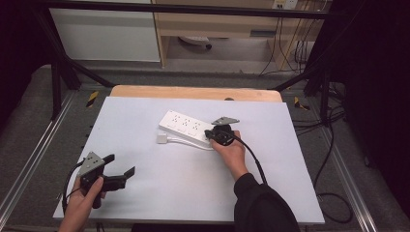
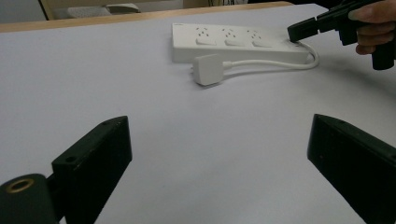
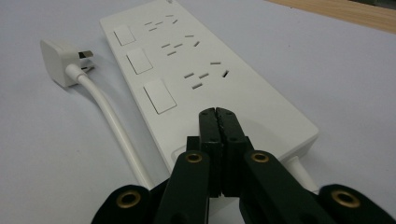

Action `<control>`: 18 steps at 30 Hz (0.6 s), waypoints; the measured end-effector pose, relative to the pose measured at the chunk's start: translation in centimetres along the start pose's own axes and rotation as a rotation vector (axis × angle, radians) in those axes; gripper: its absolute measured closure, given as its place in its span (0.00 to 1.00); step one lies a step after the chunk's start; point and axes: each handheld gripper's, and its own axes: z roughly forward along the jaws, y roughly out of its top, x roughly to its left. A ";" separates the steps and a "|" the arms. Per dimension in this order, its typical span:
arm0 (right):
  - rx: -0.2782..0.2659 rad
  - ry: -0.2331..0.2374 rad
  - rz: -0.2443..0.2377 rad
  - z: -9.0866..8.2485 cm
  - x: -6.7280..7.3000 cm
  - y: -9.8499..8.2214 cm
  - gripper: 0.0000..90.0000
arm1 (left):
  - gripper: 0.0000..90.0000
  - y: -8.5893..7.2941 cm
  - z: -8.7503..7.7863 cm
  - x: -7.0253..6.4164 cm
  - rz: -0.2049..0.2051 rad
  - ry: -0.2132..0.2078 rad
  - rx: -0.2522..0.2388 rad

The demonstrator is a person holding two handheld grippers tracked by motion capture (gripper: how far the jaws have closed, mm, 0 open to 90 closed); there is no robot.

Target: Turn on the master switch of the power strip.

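Right claw (image 3: 218,114) pinched tight with nothing inside, tips over the cord end of the white power strip (image 3: 205,79). Left claw (image 1: 119,165) spread wide, well away from the strip.

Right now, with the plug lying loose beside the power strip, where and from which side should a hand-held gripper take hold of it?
Grip the white plug across its squarish body, coming from above with the jaws on its two flat sides. It lies flat on the table, prongs pointing away from its cable, so the body's sides are free. The open left hand-held gripper is the better placed, I judge.
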 end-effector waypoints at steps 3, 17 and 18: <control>-0.006 -0.001 0.003 -0.1 0.0 -0.1 1.00 | 0.07 0.0 0.0 0.0 0.000 0.001 0.001; -0.013 -0.017 -0.001 0.0 0.3 -0.4 1.00 | 0.07 0.0 0.0 -0.1 0.002 0.003 0.002; -0.014 -0.019 -0.008 0.0 0.2 -0.4 1.00 | 0.07 0.0 0.0 -0.1 0.002 0.003 0.003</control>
